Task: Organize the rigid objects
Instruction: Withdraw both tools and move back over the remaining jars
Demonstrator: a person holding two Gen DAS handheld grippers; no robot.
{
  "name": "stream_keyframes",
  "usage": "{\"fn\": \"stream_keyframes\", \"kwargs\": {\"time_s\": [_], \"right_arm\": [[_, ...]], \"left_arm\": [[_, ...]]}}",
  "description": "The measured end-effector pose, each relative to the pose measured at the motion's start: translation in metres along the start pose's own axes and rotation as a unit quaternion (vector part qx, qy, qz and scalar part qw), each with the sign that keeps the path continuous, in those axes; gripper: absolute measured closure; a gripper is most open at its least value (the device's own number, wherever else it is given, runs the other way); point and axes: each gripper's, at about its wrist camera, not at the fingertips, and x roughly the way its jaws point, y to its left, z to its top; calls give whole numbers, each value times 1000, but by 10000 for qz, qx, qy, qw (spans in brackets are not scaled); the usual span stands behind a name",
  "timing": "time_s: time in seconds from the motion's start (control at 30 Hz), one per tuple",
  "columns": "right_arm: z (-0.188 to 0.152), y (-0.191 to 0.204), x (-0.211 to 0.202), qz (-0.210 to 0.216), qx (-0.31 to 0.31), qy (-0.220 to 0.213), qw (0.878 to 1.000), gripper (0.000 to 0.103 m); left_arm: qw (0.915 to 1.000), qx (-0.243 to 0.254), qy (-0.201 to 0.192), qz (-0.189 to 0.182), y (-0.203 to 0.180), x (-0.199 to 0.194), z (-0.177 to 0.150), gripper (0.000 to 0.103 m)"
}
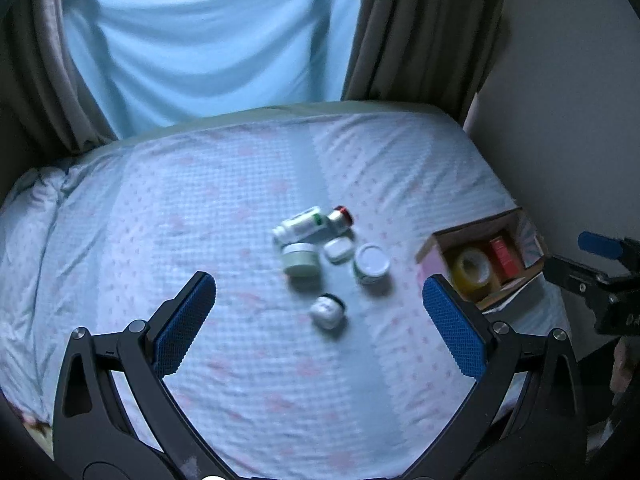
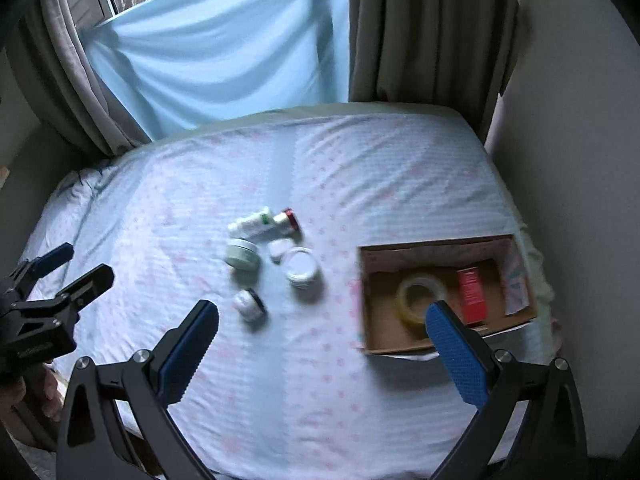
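Note:
A cluster of small containers lies mid-bed: a white bottle point(image 1: 301, 224) on its side, a red-capped bottle point(image 1: 341, 216), a pale green jar point(image 1: 299, 259), a small white case point(image 1: 338, 249), a white-lidded jar point(image 1: 371, 264) and a small black-and-white jar point(image 1: 328, 310). A cardboard box point(image 1: 430, 249) at the right holds a yellow tape roll point(image 1: 474, 270) and a red box point(image 1: 505, 258). My left gripper point(image 1: 319, 294) is open and empty, above the bed near the small jar. My right gripper point(image 2: 322, 314) is open and empty, between the jars point(image 2: 302, 266) and the box point(image 2: 370, 300).
The bed has a pale blue sheet point(image 1: 224, 208) with pink dots. Grey curtains point(image 1: 416, 32) and a light blue cloth point(image 1: 212, 48) hang behind it. A wall point(image 1: 568, 120) runs along the right side, close to the box.

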Motion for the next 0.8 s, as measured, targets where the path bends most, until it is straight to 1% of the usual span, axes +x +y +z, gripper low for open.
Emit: {"fn": "stream_keyframes", "kwargs": {"time_s": [0.13,0.2,0.33,0.6,0.7,0.8], "right_arm": [[-6,33,14,34,188,-117,9997,0],[-9,44,24,30,255,-116,9996,0],[-17,57,49,-14,346,-13,9994,0],[-25,63,129,-214,543,620,9964,0],[-24,63,162,-279,577,880,9941,0],[-22,58,195,-318,699,1132,9906,0]], "left_arm": [[9996,-1,229,-143,36,21,5,0],[9989,-63,395,-244,49,37,8,0],[9968,-136,683,-395,61,73,12,0],[9881,-298,1357,-661,63,162,16,0],[9831,-360,1658,-695,61,199,18,0],[9759,-450,1988,-782,58,239,17,0]]}}
